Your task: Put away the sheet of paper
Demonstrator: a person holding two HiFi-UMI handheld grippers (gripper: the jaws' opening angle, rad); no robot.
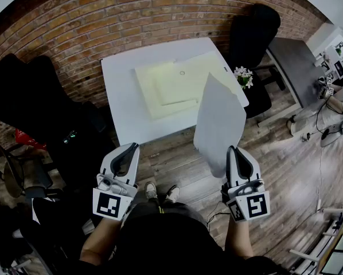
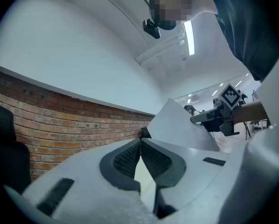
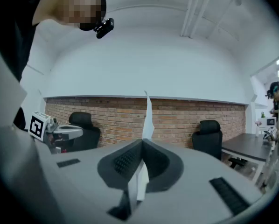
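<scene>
Item: sheet of paper [image 1: 219, 125], white, held upright in the air over the wooden floor [image 1: 286, 171], just in front of the near right corner of the white table [image 1: 123, 96] and not touching it. Holder: right gripper [image 1: 234, 152], jaws pressed together on the sheet's lower edge; in the right gripper view the sheet [image 3: 149, 118] shows edge-on, rising as a thin strip from between the closed tips of the gripper [image 3: 142, 141]. Left gripper [image 1: 132, 149]: raised beside the right one, well apart from the sheet, jaws closed tip to tip with nothing between them (the left gripper view confirms the tips [image 2: 140, 141] meeting, and shows the sheet [image 2: 181, 127] off to its right). On the table: pale yellow folders [image 1: 160, 87], overlapping and lying flat across the middle and far right; a small pot of white flowers [image 1: 242, 76] at the right edge. Surroundings: brick wall [image 1: 74, 16] behind the table; one black office chair [image 1: 28, 90] to the left of the table, another black chair [image 1: 252, 33] at its far right corner. The person's shoes [image 1: 151, 191] stand on the floor between the two grippers.
</scene>
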